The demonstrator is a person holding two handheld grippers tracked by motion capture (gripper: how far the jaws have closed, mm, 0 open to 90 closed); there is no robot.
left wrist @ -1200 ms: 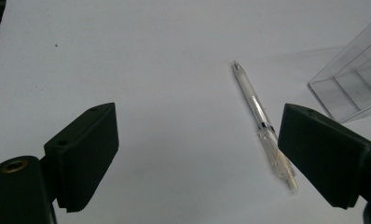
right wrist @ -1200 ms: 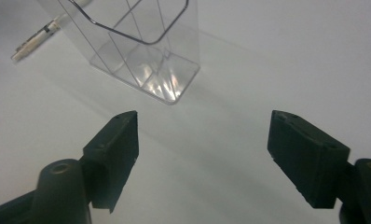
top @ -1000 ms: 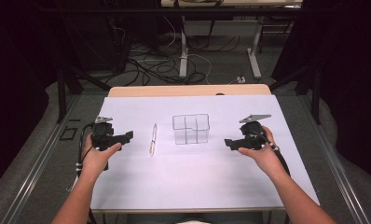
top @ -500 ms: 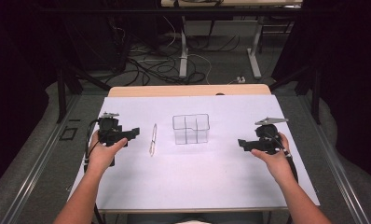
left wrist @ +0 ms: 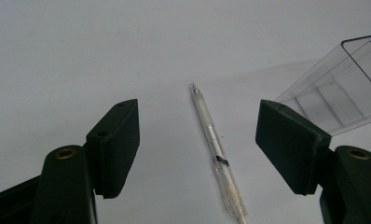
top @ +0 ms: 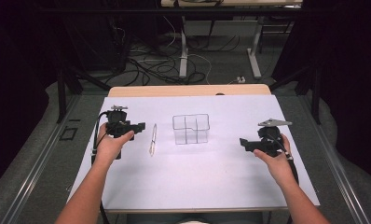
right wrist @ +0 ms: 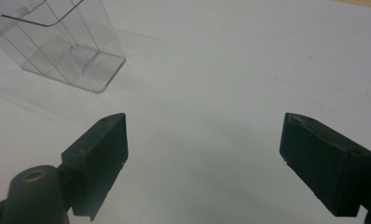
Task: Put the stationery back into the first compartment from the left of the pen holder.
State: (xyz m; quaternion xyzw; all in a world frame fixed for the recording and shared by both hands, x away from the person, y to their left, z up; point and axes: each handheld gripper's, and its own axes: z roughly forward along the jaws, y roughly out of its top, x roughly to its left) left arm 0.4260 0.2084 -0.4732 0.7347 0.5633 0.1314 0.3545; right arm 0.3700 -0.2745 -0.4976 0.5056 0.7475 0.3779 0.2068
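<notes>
In the high view, the left gripper sits in the middle left of the frame, held in the person's left hand. Its jaws point to the right, toward the pen. In the left gripper view the two black jaws stand apart, and they have just been closing a bit. Nothing is pinched between them. The pads do not touch the pen.

Just to the right of that gripper lies the pen. It is clear and thin and rests flat on the white table. In the high view it runs up and down the frame, a little left of the middle. In the left gripper view the pen lies on the table between the two jaws, with its tip pointing to the top of the frame.

Next, near the middle of the high view, stands the clear box. It has little walls inside that split it into parts. It stands near the pen but apart from it.

At the middle right of the high view is the right gripper, held in the right hand. Its jaws point left and stand wide apart with nothing in them. In the right gripper view the clear box is in the upper left corner, well away from the jaws.
</notes>
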